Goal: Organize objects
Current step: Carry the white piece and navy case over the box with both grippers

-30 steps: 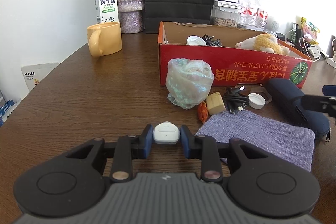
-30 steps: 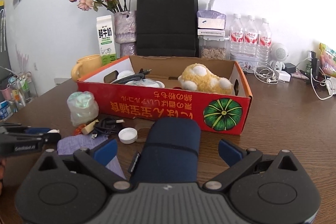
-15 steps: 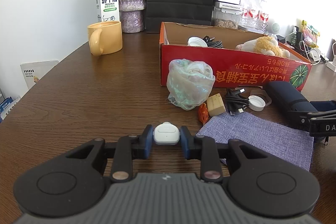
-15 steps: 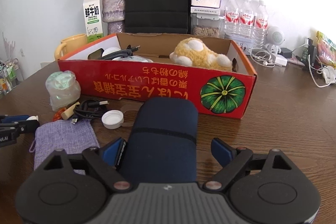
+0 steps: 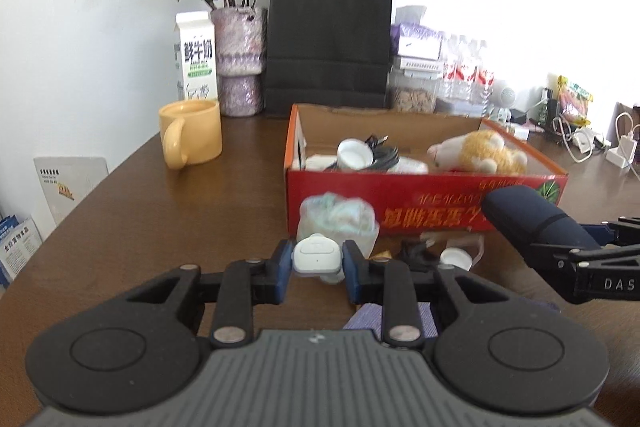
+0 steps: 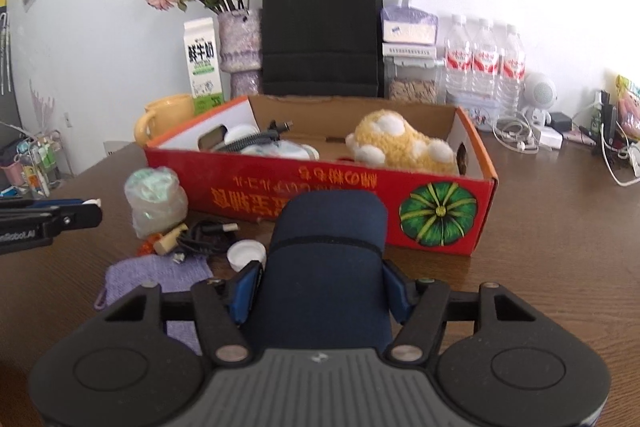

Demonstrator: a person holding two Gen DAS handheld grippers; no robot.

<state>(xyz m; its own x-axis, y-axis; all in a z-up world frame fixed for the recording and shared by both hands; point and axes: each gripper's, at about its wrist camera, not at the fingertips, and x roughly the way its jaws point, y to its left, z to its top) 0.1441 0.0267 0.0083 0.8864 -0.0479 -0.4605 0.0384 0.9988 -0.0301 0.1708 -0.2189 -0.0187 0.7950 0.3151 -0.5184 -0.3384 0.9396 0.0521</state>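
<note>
**Both grippers loaded in front of the red box**

My left gripper [image 5: 316, 263] is clamped on a small white case [image 5: 317, 259] at lower centre. My right gripper [image 6: 320, 291] is closing, its blue pads [image 6: 245, 289] against the navy pouch [image 6: 326, 259] between them. Beyond, mid-frame, the red box [image 6: 320, 195] stands on the counter [image 6: 560, 247], a plush toy [image 6: 400, 143] inside.

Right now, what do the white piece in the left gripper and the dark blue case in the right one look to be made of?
White piece: hard plastic by the look, smooth and matte with rounded corners and a moulded seam.

Dark blue case: looks like matte woven fabric over a firm shell, with a dark band across it. It keeps its rounded shape between the right gripper's closing jaws.
</note>
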